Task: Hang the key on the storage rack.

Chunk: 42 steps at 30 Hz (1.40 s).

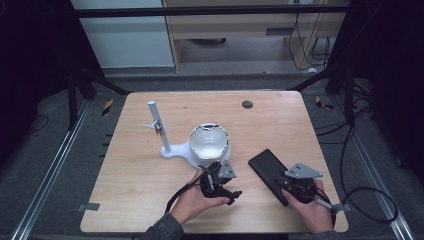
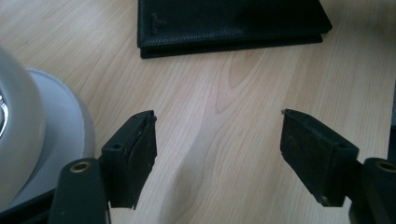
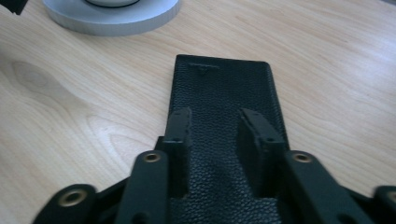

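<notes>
A black leather wallet lies flat on the wooden table, right of centre. My right gripper rests over its near end. In the right gripper view its jaws stand a little apart above the wallet's top face, holding nothing. My left gripper is left of the wallet, by the white stand. In the left gripper view it is wide open over bare wood, with the wallet lying ahead of it.
A white stand with an upright pole and a white bowl-like shell sits mid-table; its round base is just beside my left jaw. A dark round hole is near the far edge.
</notes>
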Motion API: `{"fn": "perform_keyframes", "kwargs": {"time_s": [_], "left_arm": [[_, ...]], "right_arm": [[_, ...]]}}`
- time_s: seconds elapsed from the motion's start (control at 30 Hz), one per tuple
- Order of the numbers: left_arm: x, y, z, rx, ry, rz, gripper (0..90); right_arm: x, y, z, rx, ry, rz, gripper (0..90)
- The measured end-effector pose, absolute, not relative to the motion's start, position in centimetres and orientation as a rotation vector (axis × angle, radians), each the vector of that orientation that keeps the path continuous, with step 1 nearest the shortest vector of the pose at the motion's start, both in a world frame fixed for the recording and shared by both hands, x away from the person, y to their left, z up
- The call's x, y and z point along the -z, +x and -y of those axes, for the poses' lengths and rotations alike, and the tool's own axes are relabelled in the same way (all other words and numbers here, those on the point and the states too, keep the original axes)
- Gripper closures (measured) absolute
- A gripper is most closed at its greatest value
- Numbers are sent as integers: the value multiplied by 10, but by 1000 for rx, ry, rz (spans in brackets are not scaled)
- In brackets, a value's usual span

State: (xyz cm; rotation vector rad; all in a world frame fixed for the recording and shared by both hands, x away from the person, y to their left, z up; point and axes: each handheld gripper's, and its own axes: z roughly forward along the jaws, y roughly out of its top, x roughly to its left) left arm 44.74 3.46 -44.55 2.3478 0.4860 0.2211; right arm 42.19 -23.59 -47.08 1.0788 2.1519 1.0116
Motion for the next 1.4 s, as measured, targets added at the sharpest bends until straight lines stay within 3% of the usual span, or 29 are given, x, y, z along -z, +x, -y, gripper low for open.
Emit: {"fn": "perform_keyframes", "kwargs": {"time_s": [0.27, 0.47, 0.5, 0.63, 0.67, 0.73, 0.77, 0.83, 0.97, 1.13, 1.4], "left_arm": [[447, 464, -5, -249, 2352, -471, 494], [453, 477, 10, -286, 2376, -514, 599], [455, 480, 13, -296, 2376, -536, 634], [457, 482, 14, -303, 2378, -546, 639], [458, 482, 14, -308, 2378, -545, 639], [458, 480, 13, -319, 2374, -546, 639], [457, 478, 11, -322, 2367, -551, 639], [456, 476, 9, -323, 2367, -544, 638], [454, 469, 4, -323, 2374, -527, 628], [453, 468, -4, -321, 2362, -538, 624], [458, 469, -10, -291, 2360, -565, 625]], "right_arm": [[469, 419, 242, -1015, 1074, -2134, 793], [470, 416, 245, -1024, 1064, -2132, 809], [470, 418, 246, -1027, 1074, -2133, 778], [469, 426, 246, -1028, 1090, -2154, 715], [469, 434, 245, -1006, 1100, -2174, 629], [470, 439, 245, -1006, 1112, -2174, 589], [472, 451, 246, -1020, 1153, -2187, 484], [473, 456, 246, -1020, 1168, -2198, 459], [481, 479, 245, -1025, 1248, -2237, 312], [493, 494, 250, -1062, 1352, -2269, 250], [491, 487, 242, -1099, 1273, -2360, 320]]}}
